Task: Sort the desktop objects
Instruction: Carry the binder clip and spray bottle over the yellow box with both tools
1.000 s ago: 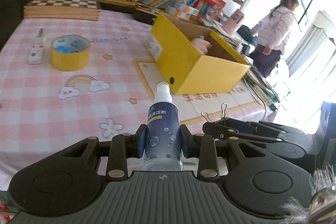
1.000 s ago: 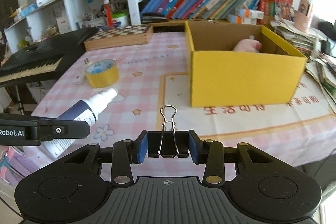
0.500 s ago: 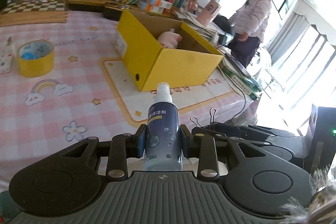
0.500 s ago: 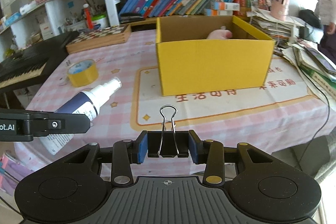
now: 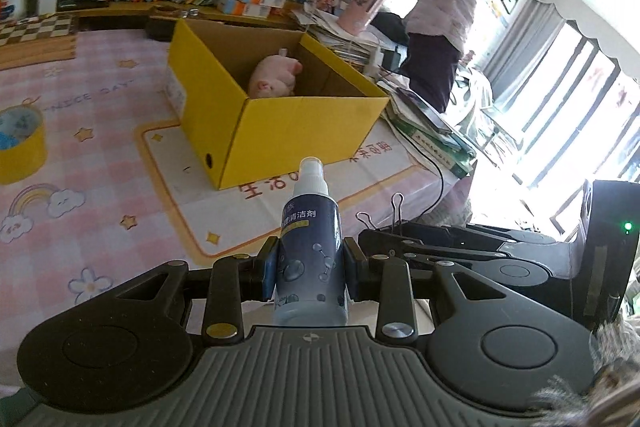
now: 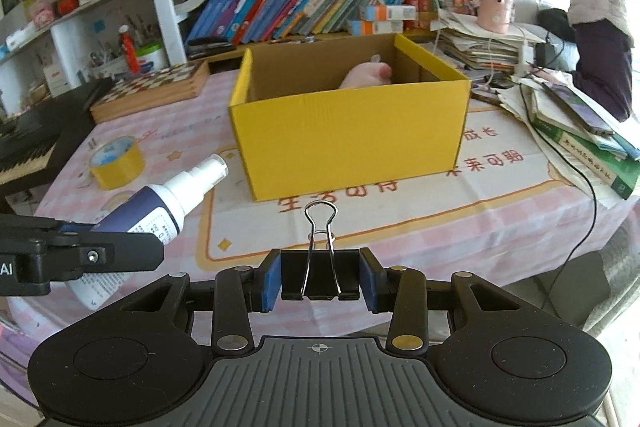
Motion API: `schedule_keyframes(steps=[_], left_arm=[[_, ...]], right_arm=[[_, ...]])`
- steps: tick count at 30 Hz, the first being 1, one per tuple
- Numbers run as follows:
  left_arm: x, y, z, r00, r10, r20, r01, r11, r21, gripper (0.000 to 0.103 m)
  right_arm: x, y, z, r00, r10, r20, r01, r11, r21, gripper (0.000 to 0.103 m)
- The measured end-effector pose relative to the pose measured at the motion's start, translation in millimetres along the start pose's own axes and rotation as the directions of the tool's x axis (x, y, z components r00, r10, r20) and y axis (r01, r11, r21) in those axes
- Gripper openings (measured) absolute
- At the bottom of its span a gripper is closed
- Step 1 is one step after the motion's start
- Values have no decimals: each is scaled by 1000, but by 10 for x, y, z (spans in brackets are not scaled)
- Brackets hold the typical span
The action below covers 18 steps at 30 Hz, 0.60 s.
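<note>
**Two items carried to the box: drop w/ care**

The spray bottle [image 5: 310,247] is clamped upright in the left gripper [image 5: 308,273]; the binder clip [image 6: 320,267] is pinched btwn the pads of the right gripper [image 6: 320,277]. The yellow box [image 6: 348,131] sits at 12 o'clock, w/ a pink toy [image 6: 366,75] inside. Both should be brought over the rim before release, one at a time. The bottle is best lowered, not dropped, clear of the toy. The tape roll [image 6: 116,161], at 10 o'clock, is left on the table.
</note>
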<state>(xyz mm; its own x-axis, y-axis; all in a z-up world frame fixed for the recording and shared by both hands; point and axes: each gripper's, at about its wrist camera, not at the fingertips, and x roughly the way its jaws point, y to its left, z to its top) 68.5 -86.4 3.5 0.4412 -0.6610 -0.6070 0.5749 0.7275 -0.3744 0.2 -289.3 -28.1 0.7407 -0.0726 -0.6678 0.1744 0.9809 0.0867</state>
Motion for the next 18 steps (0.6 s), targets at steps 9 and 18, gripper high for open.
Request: schedule_keyframes(steps=[9,18], left_arm=[[200,-138,265,1000,-23,13,23,1000,20,30],[387,-257,686,997,-21,74,20,1000,16,30]], right_arm=[[70,-200,226,1000,13,14,-14,1000,13,39],[106,-389,679,994,71,87,-70,997,-7,39]])
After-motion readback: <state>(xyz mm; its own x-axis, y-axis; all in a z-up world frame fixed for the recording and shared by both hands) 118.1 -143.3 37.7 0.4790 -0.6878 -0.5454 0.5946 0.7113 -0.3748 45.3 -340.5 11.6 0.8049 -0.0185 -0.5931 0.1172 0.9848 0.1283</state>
